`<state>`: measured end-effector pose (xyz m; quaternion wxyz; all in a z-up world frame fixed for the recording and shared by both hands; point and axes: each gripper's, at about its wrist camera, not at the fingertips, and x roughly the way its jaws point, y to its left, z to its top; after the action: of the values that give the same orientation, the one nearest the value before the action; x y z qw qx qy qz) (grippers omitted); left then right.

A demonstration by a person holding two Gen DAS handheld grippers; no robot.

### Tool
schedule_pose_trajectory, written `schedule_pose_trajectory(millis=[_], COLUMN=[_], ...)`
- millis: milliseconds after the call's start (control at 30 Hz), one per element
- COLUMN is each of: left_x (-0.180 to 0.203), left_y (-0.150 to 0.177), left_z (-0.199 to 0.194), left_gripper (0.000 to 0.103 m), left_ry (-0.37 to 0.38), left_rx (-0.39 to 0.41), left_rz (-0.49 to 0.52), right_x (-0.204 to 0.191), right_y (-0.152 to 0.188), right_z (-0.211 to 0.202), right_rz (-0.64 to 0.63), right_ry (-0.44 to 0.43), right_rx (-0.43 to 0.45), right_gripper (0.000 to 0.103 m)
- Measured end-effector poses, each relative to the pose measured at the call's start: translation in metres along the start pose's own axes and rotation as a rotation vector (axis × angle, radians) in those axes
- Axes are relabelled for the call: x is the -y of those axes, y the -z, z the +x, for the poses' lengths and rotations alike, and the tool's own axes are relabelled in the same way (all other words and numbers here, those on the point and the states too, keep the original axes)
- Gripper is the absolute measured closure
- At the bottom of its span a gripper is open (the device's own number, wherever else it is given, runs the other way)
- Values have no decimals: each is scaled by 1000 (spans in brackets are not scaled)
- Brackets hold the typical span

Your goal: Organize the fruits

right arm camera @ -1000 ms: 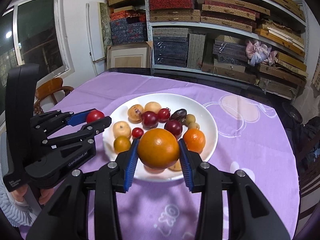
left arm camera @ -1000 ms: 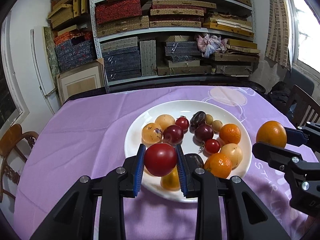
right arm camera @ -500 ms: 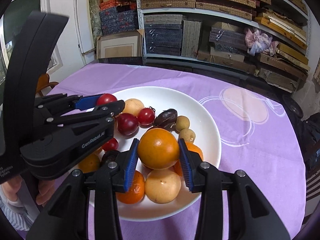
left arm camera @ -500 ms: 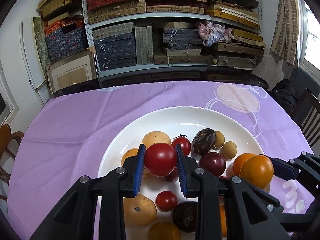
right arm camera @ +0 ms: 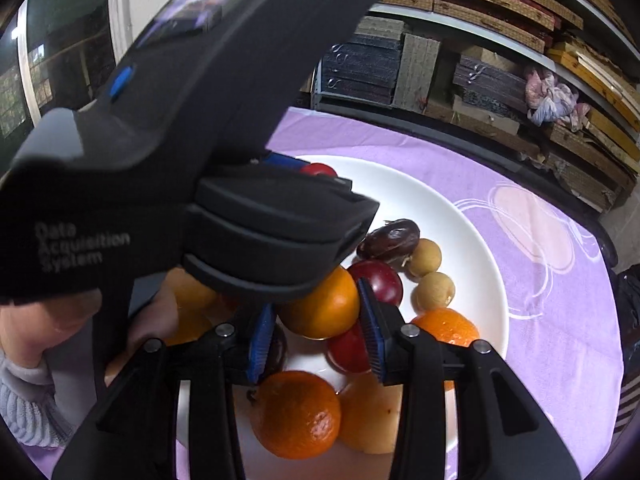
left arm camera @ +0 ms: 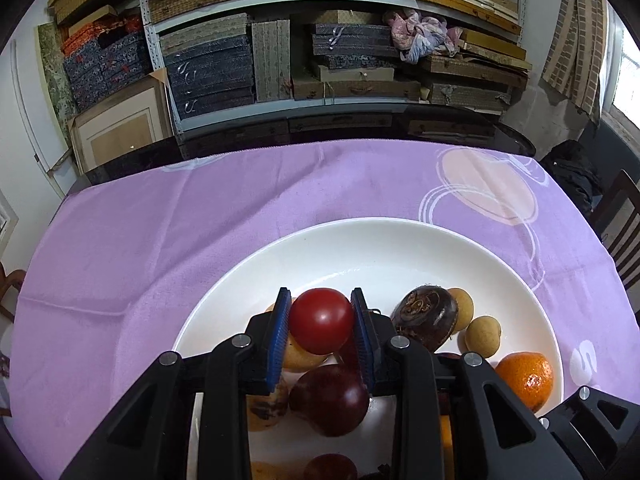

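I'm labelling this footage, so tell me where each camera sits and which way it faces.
Left wrist: sits on the left gripper, looks down over the white plate toward the shelves; its jaws hold a red tomato.
Right wrist: sits on the right gripper, faces the same plate; its jaws hold an orange, and the left gripper and a hand show.
Shared: plate, fruit, purple cloth, shelves.

Left hand-held gripper point(left arm camera: 322, 322) and right hand-held gripper point(right arm camera: 318, 330) both clamped, seemingly angled downward.
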<state>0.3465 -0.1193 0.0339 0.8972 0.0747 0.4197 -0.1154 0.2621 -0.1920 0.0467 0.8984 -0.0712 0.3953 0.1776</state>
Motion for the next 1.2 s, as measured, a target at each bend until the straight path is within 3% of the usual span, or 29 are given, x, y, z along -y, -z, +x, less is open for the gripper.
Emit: schedule_pose_trajectory(millis=[200,333,367,600,833,1167,1200], left_x=[1,0,-1,0,-10,-29,-32], left_y=[-5,-8,-8,-4,13,82,90], left_z=[7,10,11,2,-40,-114,-120], left_gripper=[68,45,43,42,42,42,37], left_ry=[-7,14,23,30,27,-35,-44], left_rx=[-9,-39,-43,-37,13,64,65], left_rz=[12,8,8,-3,-24,-74,-81], right_x=[8,12,13,23,28,17,15], right_y=[-10,-12,-12,-7,7,50,55], right_z=[4,4,3,-8,-46,-122,-128], right_rz=[21,41,44,64,89,105,107], right_ry=[-42,-56,-58,-53,-35,-6,-5], right_rx=[-12,-9,-8,8,52,141,146], right_gripper=[63,63,63,63,60,37,35])
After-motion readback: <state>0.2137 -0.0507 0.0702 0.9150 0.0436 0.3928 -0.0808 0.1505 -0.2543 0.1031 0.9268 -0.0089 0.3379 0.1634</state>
